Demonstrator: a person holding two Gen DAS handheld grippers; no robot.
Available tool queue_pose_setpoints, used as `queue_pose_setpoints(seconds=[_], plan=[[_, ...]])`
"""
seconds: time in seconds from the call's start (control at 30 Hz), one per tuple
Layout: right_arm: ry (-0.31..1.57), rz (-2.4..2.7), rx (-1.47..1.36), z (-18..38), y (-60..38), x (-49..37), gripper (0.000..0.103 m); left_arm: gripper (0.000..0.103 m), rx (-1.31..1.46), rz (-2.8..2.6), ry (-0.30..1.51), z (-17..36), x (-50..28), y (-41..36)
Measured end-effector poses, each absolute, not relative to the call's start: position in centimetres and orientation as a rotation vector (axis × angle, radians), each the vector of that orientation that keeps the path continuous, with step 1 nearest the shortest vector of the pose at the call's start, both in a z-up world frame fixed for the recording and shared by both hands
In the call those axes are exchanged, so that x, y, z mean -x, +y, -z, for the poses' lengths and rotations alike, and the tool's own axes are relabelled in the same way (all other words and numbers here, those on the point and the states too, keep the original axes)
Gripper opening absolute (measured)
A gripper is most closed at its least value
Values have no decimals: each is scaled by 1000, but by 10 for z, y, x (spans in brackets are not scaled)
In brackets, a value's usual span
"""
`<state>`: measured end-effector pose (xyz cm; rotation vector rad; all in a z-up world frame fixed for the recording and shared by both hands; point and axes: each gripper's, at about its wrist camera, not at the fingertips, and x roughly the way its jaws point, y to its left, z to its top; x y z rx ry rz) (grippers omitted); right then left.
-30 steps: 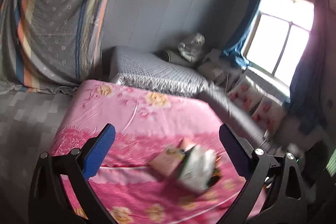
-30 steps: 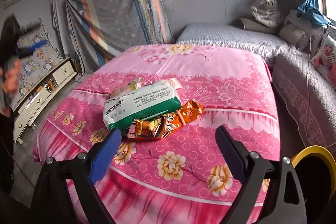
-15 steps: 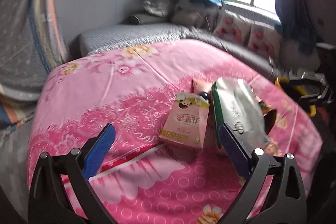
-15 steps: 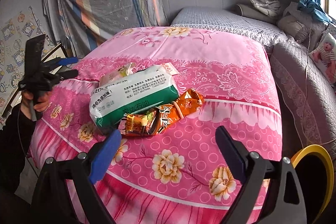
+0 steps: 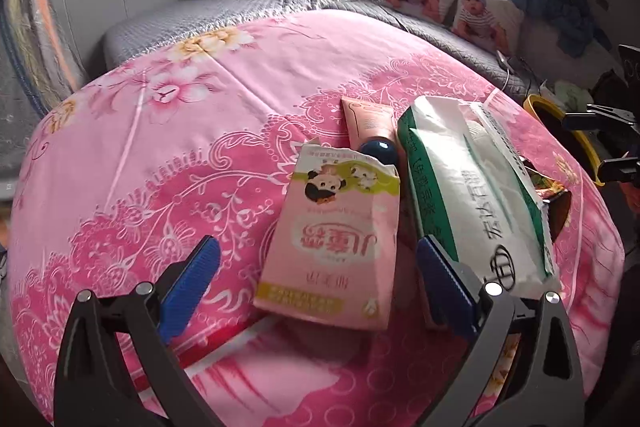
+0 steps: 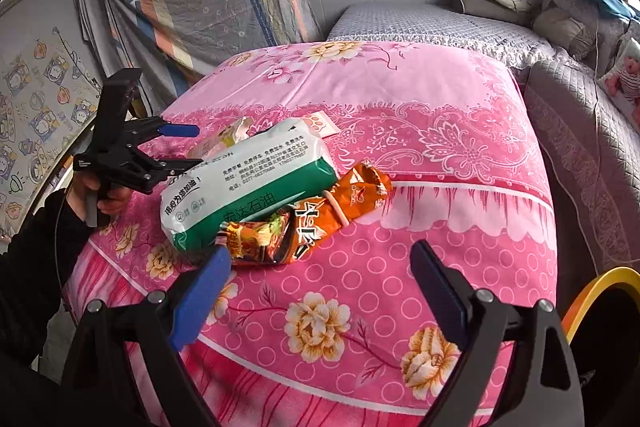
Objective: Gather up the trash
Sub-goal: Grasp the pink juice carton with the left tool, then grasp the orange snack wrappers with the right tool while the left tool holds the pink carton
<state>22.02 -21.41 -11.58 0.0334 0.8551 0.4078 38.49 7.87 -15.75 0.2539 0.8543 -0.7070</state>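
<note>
On a bed covered by a pink floral bedspread (image 6: 420,99), a small heap of rubbish lies near the middle. Largest is a white and green plastic bag printed with Chinese text (image 6: 248,183), lying on its side. Touching its near end, seen from the right wrist camera, is a crumpled orange snack wrapper (image 6: 316,223). On the bag's other side, in the left wrist camera, a flat pink paper carton with cartoon animal pictures (image 5: 336,243) lies just beside the bag (image 5: 468,195), its torn top end pointing away from the camera. Just behind the carton, a pink squeeze tube with a dark blue cap (image 5: 370,127) rests against the bag's edge.

Left gripper (image 5: 316,267), black with blue pads, hangs low over the bedspread with its jaws wide apart, the pink carton lying between them without contact; the right finger sits close against the bag. From the right wrist camera this gripper (image 6: 180,147) is held by a hand in a black sleeve (image 6: 108,199) at the far left side of the heap.

Right gripper (image 6: 320,271) faces the heap from the bed's opposite side, jaws wide apart and holding nothing, the snack wrapper just beyond its left pad. A yellow-rimmed bin (image 6: 596,291) stands beside the bed at lower right. Grey quilted bedding (image 6: 432,23) lies behind the pink spread.
</note>
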Motion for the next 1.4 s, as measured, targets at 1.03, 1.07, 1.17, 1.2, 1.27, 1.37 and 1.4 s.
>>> queue_pose_setpoints(seconds=[1.03, 1.07, 1.17, 1.2, 1.27, 1.37, 1.4], plan=[[979, -277, 114, 138, -139, -242, 88, 57, 27, 455, 697, 94, -334, 161], [982, -253, 123, 140, -138, -244, 88, 58, 33, 453, 684, 90, -327, 163], [979, -174, 155, 147, -137, -251, 87, 58, 35, 457, 661, 82, -315, 162], [984, -152, 158, 150, -140, -253, 87, 58, 34, 459, 652, 79, -308, 162], [997, -127, 154, 153, -147, -255, 84, 58, 32, 460, 638, 73, -299, 162], [1026, -118, 125, 158, -163, -258, 61, 58, 32, 458, 619, 65, -285, 162], [1036, -125, 122, 159, -165, -259, 44, 58, 32, 454, 612, 62, -280, 161]])
